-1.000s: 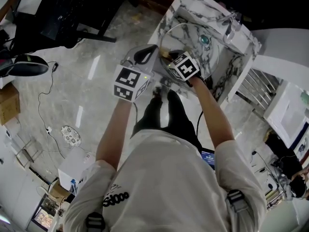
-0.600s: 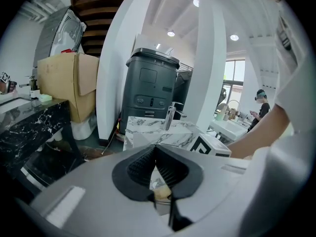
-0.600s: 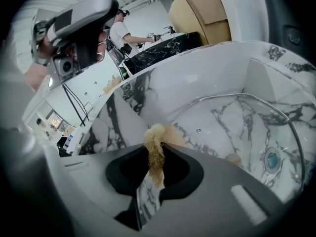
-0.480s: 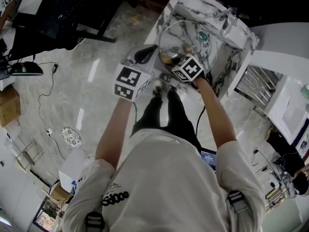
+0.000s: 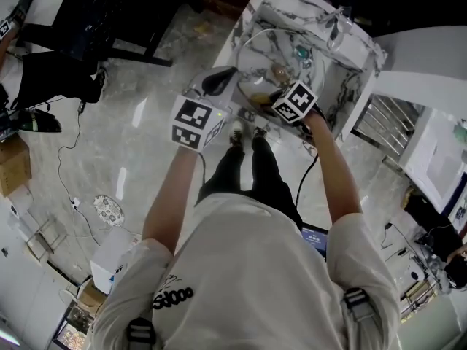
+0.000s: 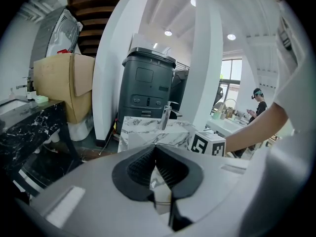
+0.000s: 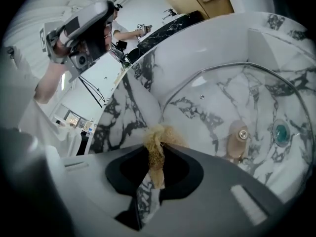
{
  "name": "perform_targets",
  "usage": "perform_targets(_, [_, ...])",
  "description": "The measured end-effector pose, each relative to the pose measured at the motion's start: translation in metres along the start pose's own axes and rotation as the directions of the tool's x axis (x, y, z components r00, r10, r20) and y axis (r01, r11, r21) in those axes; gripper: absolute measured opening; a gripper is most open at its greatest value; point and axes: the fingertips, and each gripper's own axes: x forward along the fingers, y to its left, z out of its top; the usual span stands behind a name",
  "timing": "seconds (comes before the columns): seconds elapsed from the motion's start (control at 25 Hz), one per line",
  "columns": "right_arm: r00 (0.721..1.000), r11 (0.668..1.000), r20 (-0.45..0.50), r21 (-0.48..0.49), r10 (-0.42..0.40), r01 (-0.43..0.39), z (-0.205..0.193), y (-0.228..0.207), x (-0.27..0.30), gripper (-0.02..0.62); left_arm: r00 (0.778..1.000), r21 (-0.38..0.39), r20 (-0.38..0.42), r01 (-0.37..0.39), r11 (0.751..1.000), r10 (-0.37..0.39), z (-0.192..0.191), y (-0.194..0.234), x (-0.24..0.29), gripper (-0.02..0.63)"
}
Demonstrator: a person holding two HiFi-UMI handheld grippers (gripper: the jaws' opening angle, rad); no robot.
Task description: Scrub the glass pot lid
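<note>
The glass pot lid [image 5: 264,55] [image 7: 212,98], steel-rimmed with a tan knob [image 7: 238,139], lies in the marble sink basin [image 5: 349,55]. My right gripper [image 5: 268,92] [image 7: 157,154] is over the lid's near edge, shut on a tan mesh scrubber [image 7: 158,149] that pokes out past the jaws toward the glass. My left gripper [image 5: 221,81] [image 6: 156,154] hovers by the sink's left corner. Its jaws are shut with nothing showing between them. In the right gripper view it is above the counter [image 7: 81,31], apart from the lid.
A chrome faucet [image 5: 337,22] [image 6: 167,115] stands at the sink's back edge, and a green drain plug [image 7: 281,131] shows through the glass. My legs and a cable [image 5: 303,184] are below the sink front. A black bin [image 6: 148,85] stands beyond.
My right gripper has slid a little to the right along the lid's near edge with the scrubber. The left gripper has stayed in place.
</note>
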Motion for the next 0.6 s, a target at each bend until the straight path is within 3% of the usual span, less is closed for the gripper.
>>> perform_targets(0.4, [0.989, 0.999, -0.141, -0.026, -0.046, 0.043, -0.048, 0.000, -0.021, 0.052, 0.999, 0.015, 0.003, 0.046, 0.999, -0.046, 0.008, -0.011, 0.014, 0.011])
perform_targets(0.6, [0.983, 0.994, -0.158, 0.047, -0.094, 0.102, -0.064, -0.015, -0.036, 0.052, 0.997, 0.027, 0.003, 0.079, 0.996, -0.079, 0.014, -0.020, 0.026, 0.011])
